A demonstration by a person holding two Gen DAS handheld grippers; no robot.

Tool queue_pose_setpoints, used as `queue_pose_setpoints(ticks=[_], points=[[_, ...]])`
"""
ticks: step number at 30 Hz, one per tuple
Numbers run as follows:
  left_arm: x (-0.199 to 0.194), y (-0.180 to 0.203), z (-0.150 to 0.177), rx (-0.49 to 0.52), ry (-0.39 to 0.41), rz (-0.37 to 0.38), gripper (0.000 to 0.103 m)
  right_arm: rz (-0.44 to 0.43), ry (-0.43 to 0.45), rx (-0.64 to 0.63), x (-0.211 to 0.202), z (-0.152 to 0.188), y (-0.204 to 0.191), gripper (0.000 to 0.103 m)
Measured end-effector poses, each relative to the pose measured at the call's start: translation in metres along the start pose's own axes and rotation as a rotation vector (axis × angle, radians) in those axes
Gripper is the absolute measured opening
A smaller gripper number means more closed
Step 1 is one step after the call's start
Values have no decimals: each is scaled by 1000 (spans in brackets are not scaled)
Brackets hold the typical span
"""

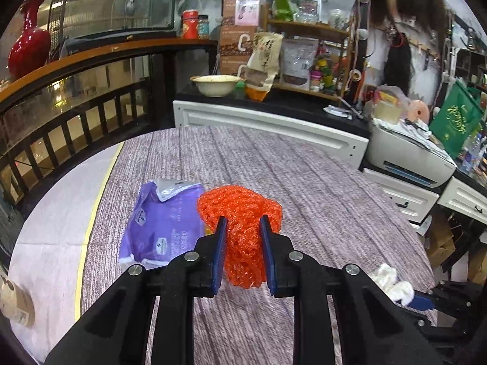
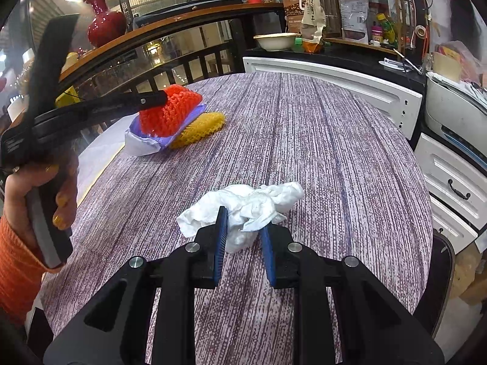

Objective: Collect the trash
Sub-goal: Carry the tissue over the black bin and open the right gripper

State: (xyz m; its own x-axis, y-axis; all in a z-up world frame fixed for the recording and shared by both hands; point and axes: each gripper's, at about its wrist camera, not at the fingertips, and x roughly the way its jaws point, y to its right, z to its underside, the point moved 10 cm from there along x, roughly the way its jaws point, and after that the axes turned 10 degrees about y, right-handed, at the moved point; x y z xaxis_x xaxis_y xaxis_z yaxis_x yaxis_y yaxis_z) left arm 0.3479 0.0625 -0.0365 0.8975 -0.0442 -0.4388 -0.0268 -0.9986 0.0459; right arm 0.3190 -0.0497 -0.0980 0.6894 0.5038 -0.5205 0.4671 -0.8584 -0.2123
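Left gripper (image 1: 242,234): blue pads pressed against both sides of an orange foam net (image 1: 240,213), carried clear of the surface. Right gripper (image 2: 243,223): pads clamped on crumpled white tissue (image 2: 243,206). Left hand (image 2: 33,194) grips its handle, orange sleeve (image 2: 15,276) at wrist.

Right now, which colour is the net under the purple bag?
Yellow foam net, half hidden under the purple bag; clearest in the right wrist view.
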Motion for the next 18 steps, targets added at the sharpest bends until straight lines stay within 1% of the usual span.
queue_pose_setpoints(ticks=[4,9,15,18], points=[[-19,19,3,23,32,25,22,-6,19,21,-10,3,6,22],[-36,40,12,-27,36,90,22,1,54,45,-29,6,18,22],[-50,66,27,-61,45,131,22,54,104,86,-61,9,47,22],[-55,77,31,-57,57,134,22,89,130,120,-78,14,68,22]])
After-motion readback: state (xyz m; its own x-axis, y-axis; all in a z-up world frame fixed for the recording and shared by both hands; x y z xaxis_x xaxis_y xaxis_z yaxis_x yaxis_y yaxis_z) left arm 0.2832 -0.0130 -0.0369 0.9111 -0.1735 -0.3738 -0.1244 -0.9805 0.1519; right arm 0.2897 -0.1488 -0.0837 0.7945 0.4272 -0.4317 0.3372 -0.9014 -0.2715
